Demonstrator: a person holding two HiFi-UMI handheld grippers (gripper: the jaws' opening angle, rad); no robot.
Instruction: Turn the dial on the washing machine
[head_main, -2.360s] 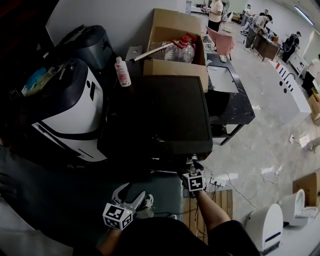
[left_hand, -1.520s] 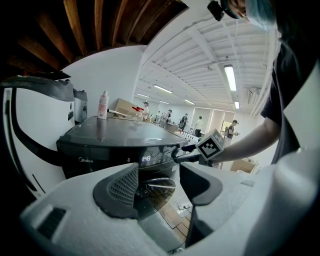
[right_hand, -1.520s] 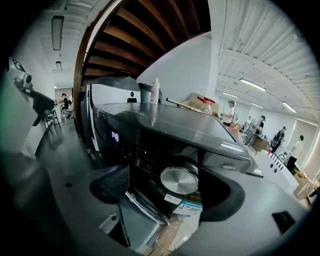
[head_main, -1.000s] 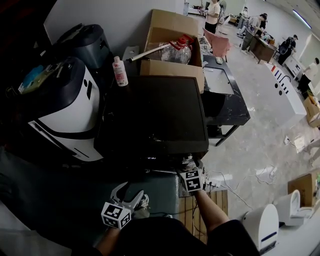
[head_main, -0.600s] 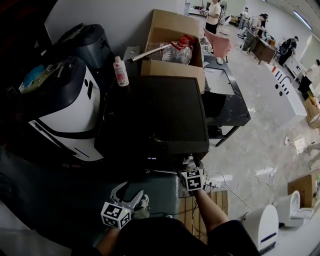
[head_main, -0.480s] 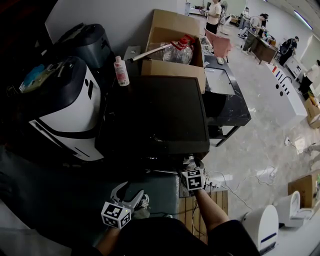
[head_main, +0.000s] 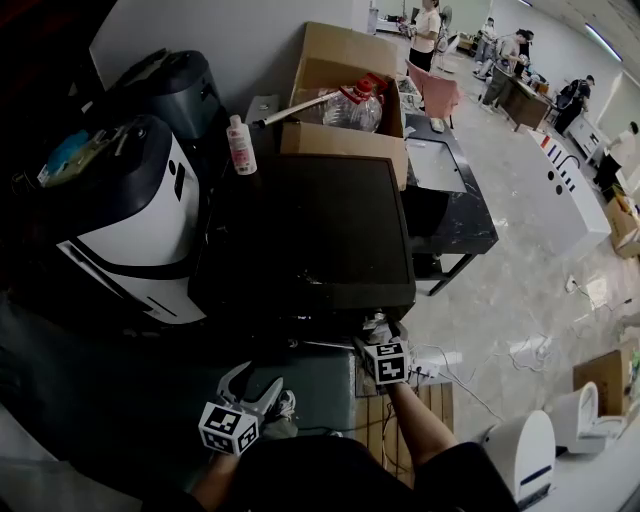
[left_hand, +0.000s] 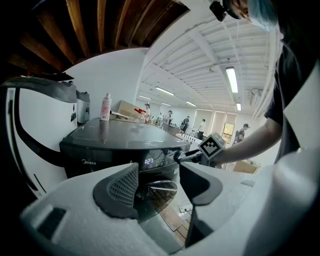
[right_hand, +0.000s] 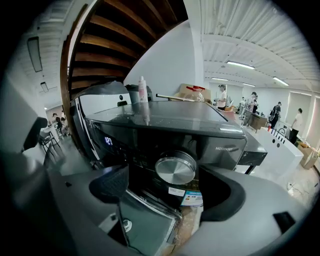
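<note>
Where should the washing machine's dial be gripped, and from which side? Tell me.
Grip the dial by its round rim, jaws on opposite sides, coming straight at the front of the washing machine. It is a flat silver disc standing out from that front, and the open right gripper faces it squarely.

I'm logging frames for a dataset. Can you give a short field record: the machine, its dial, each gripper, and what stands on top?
machine: dark washing machine, display lit
dial: round silver dial on the front panel, toward the person's right
right side: right gripper open, jaws flanking the dial, not closed on it
left side: left gripper open, empty, low and short of the machine's front
on top: white bottle upright at the rear left
behind: cardboard box at the machine's rear edge
</note>
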